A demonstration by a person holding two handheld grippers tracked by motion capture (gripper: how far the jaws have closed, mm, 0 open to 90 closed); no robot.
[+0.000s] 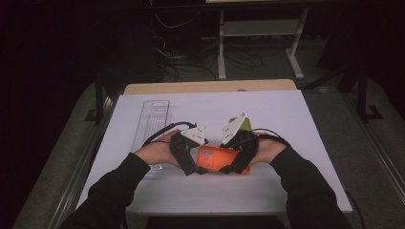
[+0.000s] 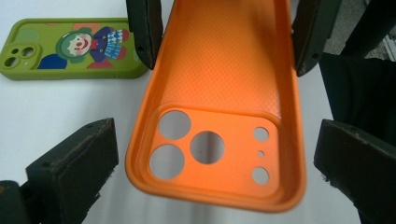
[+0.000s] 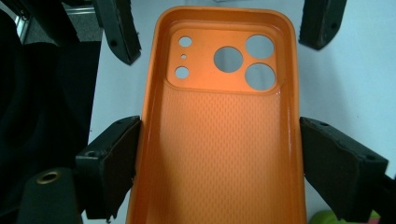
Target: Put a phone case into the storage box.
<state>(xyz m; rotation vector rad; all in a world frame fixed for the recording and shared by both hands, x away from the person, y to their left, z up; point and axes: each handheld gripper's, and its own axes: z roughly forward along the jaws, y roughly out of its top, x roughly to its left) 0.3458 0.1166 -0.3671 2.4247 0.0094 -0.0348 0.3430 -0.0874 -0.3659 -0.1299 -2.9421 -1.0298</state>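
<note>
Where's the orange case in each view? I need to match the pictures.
High view: orange case low centre, between both grippers.
Left gripper view: centre, camera holes nearest the lens.
Right gripper view: centre, holes at top.
Shared landmark: green case, at right gripper view's bottom right corner.

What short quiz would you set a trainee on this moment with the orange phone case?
1. True or false: the right gripper grips the orange rubbery phone case by its long sides.
2. Which end of that case sits between the open jaws of the left gripper? A) the camera-hole end B) the plain end
3. What lies flat on the white table beside it?
Key: 1 true; 2 A; 3 a green phone case with a clown picture.
</note>
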